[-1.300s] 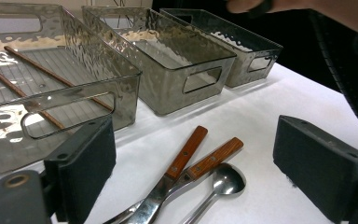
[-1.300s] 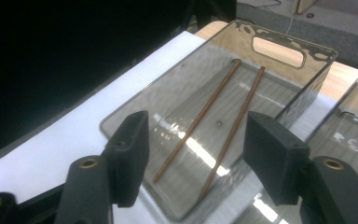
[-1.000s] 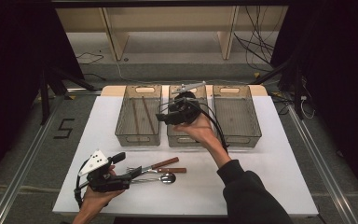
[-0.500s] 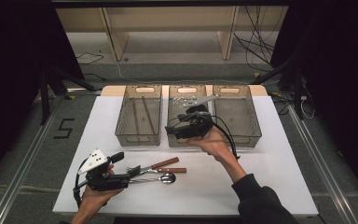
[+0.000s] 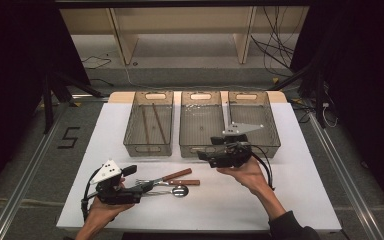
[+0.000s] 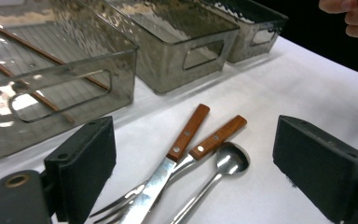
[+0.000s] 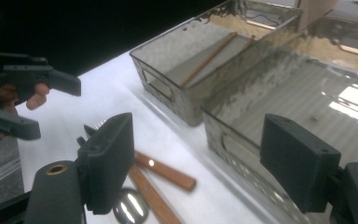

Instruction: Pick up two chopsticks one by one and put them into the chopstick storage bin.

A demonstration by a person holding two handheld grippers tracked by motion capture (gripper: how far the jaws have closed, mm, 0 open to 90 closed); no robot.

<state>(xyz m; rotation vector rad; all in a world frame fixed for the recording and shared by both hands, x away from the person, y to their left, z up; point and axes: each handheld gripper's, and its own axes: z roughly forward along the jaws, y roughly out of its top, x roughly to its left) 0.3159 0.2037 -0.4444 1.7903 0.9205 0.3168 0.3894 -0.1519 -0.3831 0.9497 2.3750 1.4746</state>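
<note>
**Cutlery waits between two open tools**

On the white worktop [image 5: 300, 165] a small heap of cutlery lies in front of three clear bins: a knife [image 6: 175, 156] and a fork [image 6: 200, 151], both with wooden handles, and a steel spoon [image 6: 223, 165]. They touch and overlap, handles pointing toward the bins, so picking one cleanly probably means taking it by a free end.

The left tool [image 5: 137, 186] rests low on the worktop just beside the metal ends of the cutlery, jaws spread wide with nothing between them. Its own view looks straight along the heap, knife blade and fork tines nearest, which suggests it is lined up to take or steady a piece.

The right tool [image 5: 203, 155] hangs just in front of the middle bin [image 5: 200, 145], pointing left and down toward the handles. Its jaws have just been opening and stand wide, empty. In the right gripper view the wooden handles and the spoon's bowl lie just below its left jaw, so this hand looks set for the next pick.

The left bin [image 5: 149, 145] already holds two chopsticks [image 5: 154, 124]. That hints at sorting by kind, one bin per sort. The right bin [image 5: 267, 125] stands behind the right hand.
</note>
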